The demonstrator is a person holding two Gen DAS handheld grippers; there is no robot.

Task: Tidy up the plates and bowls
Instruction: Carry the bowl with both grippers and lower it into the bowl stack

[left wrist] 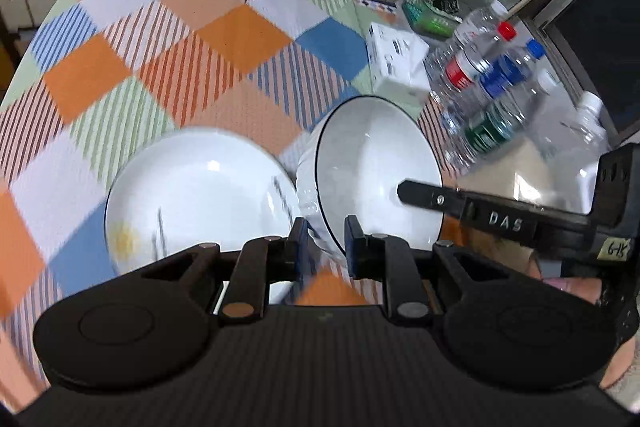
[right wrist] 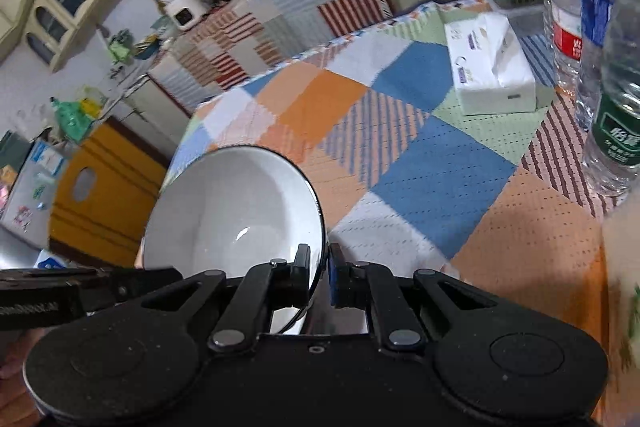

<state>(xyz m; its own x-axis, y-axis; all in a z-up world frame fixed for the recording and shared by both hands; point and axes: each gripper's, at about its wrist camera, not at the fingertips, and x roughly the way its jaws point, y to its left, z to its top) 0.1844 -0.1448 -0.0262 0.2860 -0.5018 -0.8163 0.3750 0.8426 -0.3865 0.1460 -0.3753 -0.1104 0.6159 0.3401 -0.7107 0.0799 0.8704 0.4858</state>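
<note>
Nearest in the right wrist view, the right gripper pinches the rim of a white bowl, one finger inside the black-edged lip and one outside, jaws narrowed onto the thin wall. The bowl is tilted steeply and looks lifted off the patchwork tablecloth.

In the left wrist view, the left gripper sits with its fingers a narrow gap apart, astride the lower rim of the same bowl; whether the pads actually press the rim cannot be told. The right gripper's finger reaches across the bowl's inside from the right.

Just left of the bowl, a shallow white plate with a yellow mark lies flat on the cloth.

The bowl looks like glazed ceramic: stiff, fairly heavy, slick and breakable. A rim pinch probably lets it swing, so a deep bite on the wall and a gentle set-down seem wise.

Farther back stand a tissue box and water bottles.
</note>
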